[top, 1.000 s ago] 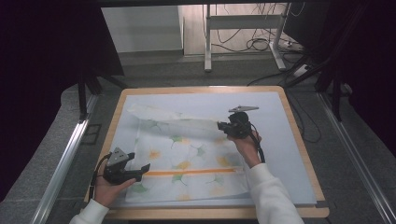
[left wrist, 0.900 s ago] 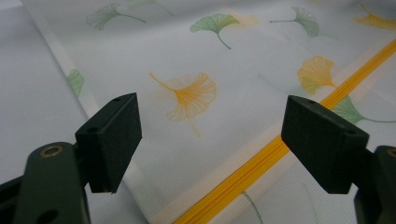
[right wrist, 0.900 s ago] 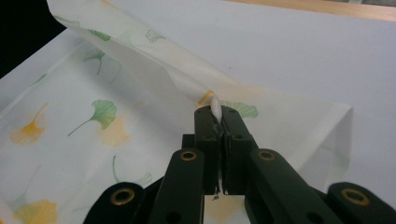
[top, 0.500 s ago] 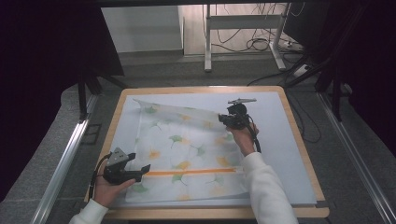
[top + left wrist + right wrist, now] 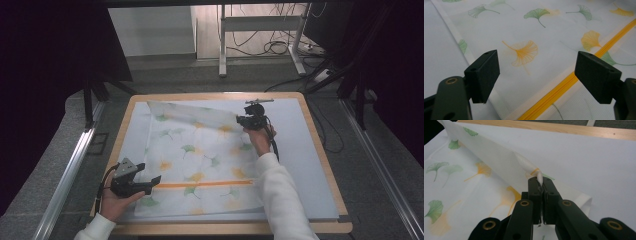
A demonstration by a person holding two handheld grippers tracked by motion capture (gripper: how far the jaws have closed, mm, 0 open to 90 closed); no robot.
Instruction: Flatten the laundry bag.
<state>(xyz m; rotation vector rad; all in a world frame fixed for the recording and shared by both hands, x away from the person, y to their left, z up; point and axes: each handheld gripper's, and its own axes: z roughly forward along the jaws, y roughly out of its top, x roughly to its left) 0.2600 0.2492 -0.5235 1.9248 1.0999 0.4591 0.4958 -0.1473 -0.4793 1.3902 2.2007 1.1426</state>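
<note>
We note the right gripper (image 5: pixel 541 185) with its two black jaws pressed together on a bunched corner of the thin white mesh cloth printed with green and yellow ginkgo leaves (image 5: pixel 200 160). In the right gripper view a twist of the white fabric, with a bit of yellow edging, sticks up just past the jaw tips, and the pinched edge rises off the surface as a taut ridge running away to the upper left of that view. In the high view the same gripper (image 5: pixel 240 120) sits at the far right corner of the cloth, over the white sheet that covers the wood-framed counter (image 5: pixel 320 150).

The left gripper (image 5: pixel 537 71) has its jaws spread wide, and nothing lies between the pads. In the left gripper view they stand over the cloth, near its side hem; we cannot tell whether they touch it. In the high view this gripper (image 5: pixel 155 182) rests at the near left part of the cloth, pointing to the right along the orange zip strip (image 5: pixel 205 184).

The cloth lies mostly flat in the middle of the counter, roughly rectangular. Its long axis runs from the near edge towards the far edge, and the orange strip crosses it left to right close to the near end. The far edge is lifted and folded slightly inward between the far left corner and the pinched corner.
</note>
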